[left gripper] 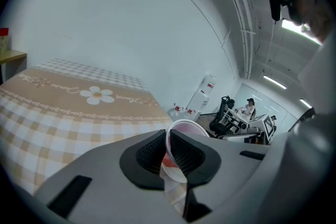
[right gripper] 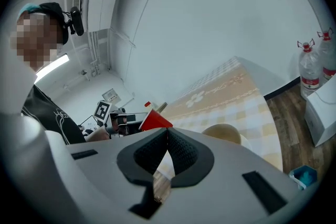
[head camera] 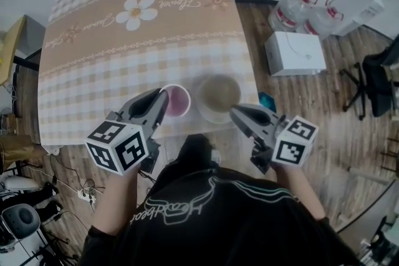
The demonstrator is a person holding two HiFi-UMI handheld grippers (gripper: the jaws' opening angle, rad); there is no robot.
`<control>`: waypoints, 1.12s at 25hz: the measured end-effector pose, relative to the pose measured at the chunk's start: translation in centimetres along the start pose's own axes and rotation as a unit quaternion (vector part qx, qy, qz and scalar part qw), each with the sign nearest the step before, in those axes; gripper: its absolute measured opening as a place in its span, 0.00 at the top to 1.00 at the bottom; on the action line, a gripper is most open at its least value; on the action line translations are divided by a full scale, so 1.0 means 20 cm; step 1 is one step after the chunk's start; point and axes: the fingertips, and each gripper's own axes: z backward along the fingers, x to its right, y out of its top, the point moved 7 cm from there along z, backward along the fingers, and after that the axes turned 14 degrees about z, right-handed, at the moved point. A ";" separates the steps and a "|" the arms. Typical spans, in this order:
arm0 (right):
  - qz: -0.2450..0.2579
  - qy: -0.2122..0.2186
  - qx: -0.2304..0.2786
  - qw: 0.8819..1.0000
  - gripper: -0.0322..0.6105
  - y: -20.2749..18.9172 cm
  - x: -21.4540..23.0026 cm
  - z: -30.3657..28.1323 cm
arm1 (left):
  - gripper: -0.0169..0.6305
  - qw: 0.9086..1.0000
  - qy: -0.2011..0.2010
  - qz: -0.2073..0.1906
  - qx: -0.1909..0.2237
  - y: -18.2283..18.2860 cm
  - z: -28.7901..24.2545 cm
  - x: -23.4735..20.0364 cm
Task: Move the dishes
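Note:
A pink bowl stands near the front edge of the checked tablecloth, and the left gripper is shut on its left rim. In the left gripper view the bowl's white rim sits pinched between the dark pads of that gripper. A beige bowl stands just right of the pink one. My right gripper hangs at the beige bowl's front right edge, jaws shut with nothing between them. In the right gripper view, the gripper has the beige bowl to its right and the pink bowl to its left.
On the wooden floor right of the table lie a white box, two water bottles and a small blue object. An office chair stands at the far right. The person's body is close against the table's front edge.

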 end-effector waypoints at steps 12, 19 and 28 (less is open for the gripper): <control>0.004 0.041 -0.030 0.999 0.93 -0.02 -0.02 -0.21 | 0.94 0.993 0.112 0.026 0.041 -0.01 0.29 -0.33; 0.002 0.052 -0.041 0.998 0.93 -0.03 -0.01 -0.29 | 0.94 0.985 0.158 0.063 0.035 -0.07 0.34 -0.54; 0.000 0.060 -0.050 0.997 0.93 -0.02 0.01 -0.36 | 0.94 0.973 0.202 0.108 0.021 -0.15 0.37 -0.77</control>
